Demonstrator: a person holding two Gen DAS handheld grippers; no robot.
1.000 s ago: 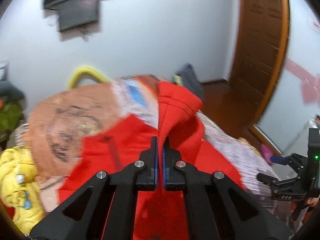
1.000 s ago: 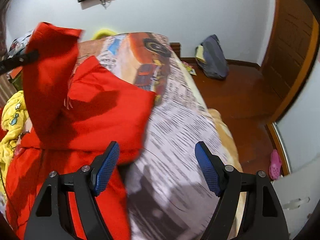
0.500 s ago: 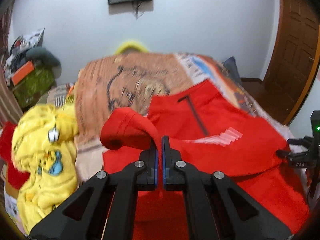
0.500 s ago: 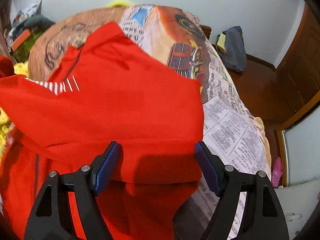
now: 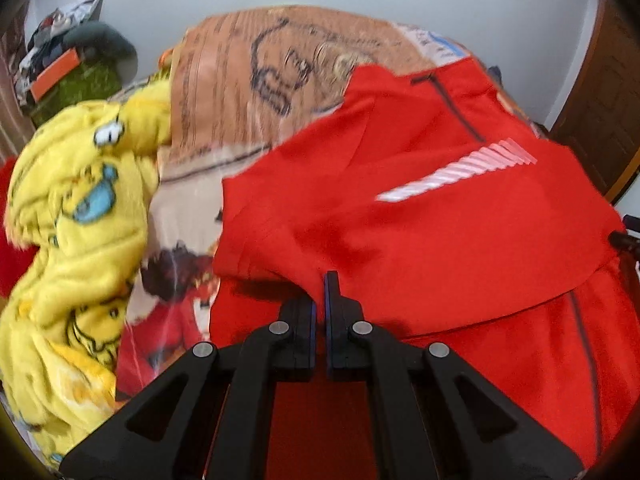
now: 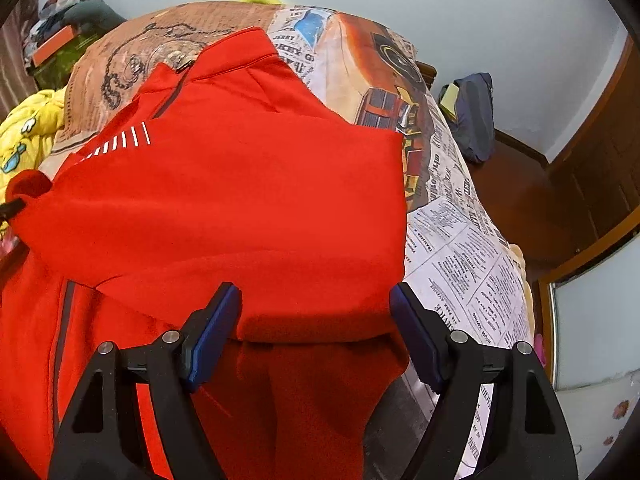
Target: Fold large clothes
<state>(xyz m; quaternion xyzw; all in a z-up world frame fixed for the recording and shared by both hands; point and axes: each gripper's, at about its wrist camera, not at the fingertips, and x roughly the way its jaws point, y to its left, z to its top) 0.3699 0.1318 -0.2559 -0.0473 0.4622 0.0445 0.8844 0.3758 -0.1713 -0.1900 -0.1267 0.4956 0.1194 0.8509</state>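
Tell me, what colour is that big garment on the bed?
Bright red garment, seen best from the right wrist.

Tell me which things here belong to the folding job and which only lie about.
In the job:
- red jacket
- left tool, shut on the jacket's fabric
- right tool, open

Lying about:
- yellow blanket
- dark bag on the floor
- printed bedsheet

Two fisheye views, each mounted just behind a gripper's fingers and angled steeply down at a bed [image 5: 280,80], close above it. In the left wrist view, the left gripper [image 5: 320,312] fills the lower centre of the frame. In the right wrist view, the right gripper [image 6: 316,332] spans the lower edge. Both views share the red jacket [image 6: 240,200] mid-frame, the yellow blanket [image 5: 80,220] at left, and the white wall [image 6: 480,8] along the top.
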